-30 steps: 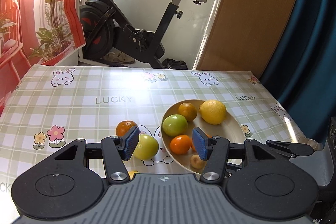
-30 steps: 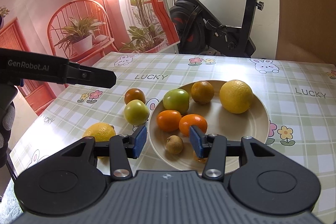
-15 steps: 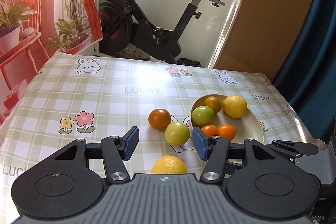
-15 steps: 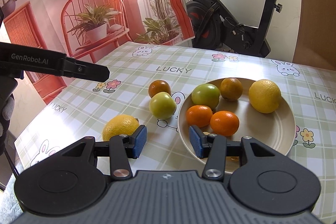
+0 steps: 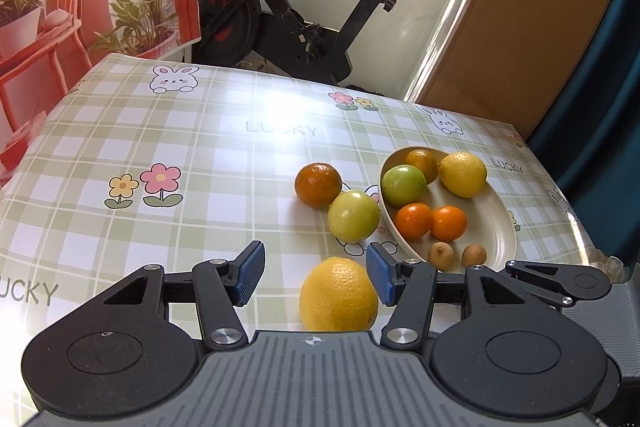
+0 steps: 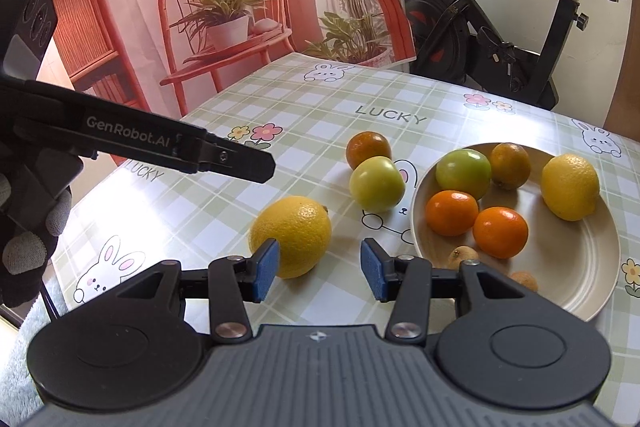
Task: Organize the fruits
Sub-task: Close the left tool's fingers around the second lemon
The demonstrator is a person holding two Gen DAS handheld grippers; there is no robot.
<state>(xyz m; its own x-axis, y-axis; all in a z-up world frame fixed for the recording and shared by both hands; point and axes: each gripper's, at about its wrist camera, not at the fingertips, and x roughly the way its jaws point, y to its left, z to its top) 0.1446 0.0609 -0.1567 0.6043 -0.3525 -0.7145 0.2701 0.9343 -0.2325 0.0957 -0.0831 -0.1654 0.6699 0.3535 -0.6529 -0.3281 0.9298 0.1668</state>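
Note:
A loose lemon [image 5: 338, 295] lies on the checked tablecloth between the fingers of my left gripper [image 5: 316, 277]. It sits close to the right pad, and the pads do not press on it. Beyond it rest a green fruit [image 5: 354, 215] and a dark orange [image 5: 318, 185]. The cream plate [image 5: 496, 227] holds a green fruit, a dark orange, a lemon [image 5: 462, 173], two bright oranges and two small brown fruits. My right gripper [image 6: 320, 269] is open and empty, its left pad just in front of the loose lemon [image 6: 290, 235]. The plate [image 6: 568, 259] lies to its right.
An exercise bike [image 5: 304, 23] stands behind the table's far edge. A red printed backdrop [image 6: 224, 7] hangs to the left, with a wooden door [image 5: 520, 27] and blue curtain to the right. A gloved hand [image 6: 24, 227] holds the left gripper's body at the table's left edge.
Both grippers have moved left and slightly down. The loose lemon has come between the left gripper's fingers, and the plate has slid to the right in both views. Jaw openings look unchanged.

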